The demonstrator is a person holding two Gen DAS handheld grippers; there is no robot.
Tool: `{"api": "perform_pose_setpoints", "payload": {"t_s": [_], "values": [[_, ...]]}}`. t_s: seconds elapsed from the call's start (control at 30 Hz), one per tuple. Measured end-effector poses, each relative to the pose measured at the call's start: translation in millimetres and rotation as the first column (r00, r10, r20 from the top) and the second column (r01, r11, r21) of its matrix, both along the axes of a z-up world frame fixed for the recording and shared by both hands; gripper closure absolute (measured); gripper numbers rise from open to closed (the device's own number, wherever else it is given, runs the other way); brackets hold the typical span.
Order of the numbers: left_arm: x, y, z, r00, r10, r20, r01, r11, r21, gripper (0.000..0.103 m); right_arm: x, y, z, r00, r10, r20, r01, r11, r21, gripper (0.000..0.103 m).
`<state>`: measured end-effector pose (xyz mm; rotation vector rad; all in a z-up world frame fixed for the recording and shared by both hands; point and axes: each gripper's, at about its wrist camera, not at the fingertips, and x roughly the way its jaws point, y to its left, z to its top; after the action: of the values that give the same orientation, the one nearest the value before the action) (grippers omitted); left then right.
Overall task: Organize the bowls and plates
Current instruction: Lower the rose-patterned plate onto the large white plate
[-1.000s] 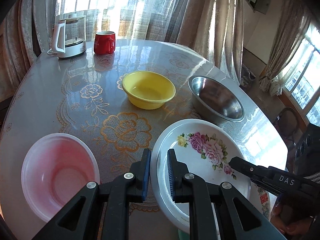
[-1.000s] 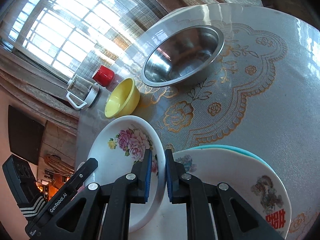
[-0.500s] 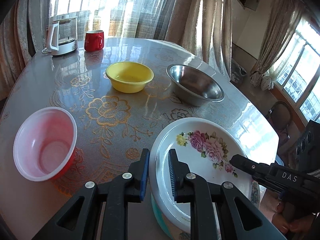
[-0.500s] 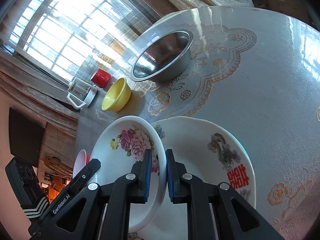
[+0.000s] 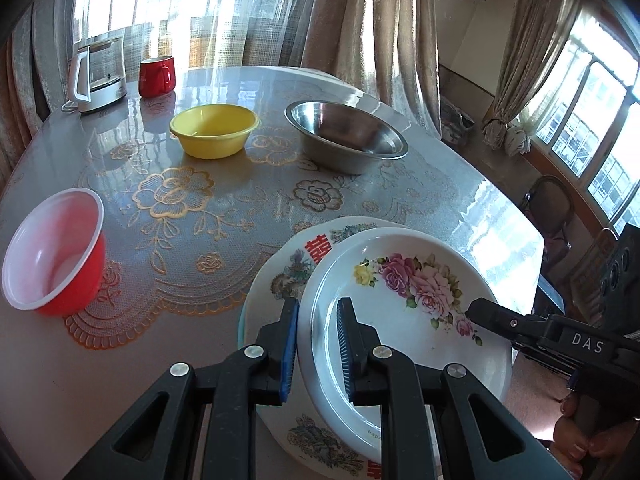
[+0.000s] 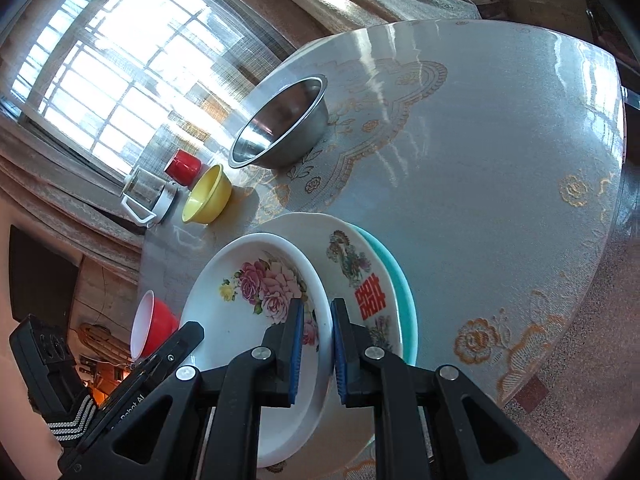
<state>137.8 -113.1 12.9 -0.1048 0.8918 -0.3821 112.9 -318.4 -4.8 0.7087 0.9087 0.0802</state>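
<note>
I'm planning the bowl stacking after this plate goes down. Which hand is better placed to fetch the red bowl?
Left, probably. The left tongs grip the floral plate on the side facing the red bowl; the right tongs clamp its opposite rim.

Take the glass kettle as your mark: you see it at the far left edge of the round surface, white handle turned toward you. Just to its right stands your red mug, close beside it but apart. Behind the kettle hang sheer curtains over a bright gridded window. Heavier beige drapes fall farther right of the kettle. Well to the right of it, past the surface's edge, you can make out a dark chair by another window. The surface itself wears a clear cover over gold floral lace.
</note>
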Motion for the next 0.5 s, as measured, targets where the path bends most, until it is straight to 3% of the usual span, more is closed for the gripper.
{"api": "perform_pose_setpoints", "payload": {"t_s": [0.5], "values": [[-8.1,-2.6,-11.5,1.0,0.001,0.004,-0.001,0.999,0.032,0.084,-3.1,7.5,-2.9,0.999,0.006,-0.034,-0.009,0.996,-0.09,0.087]]}}
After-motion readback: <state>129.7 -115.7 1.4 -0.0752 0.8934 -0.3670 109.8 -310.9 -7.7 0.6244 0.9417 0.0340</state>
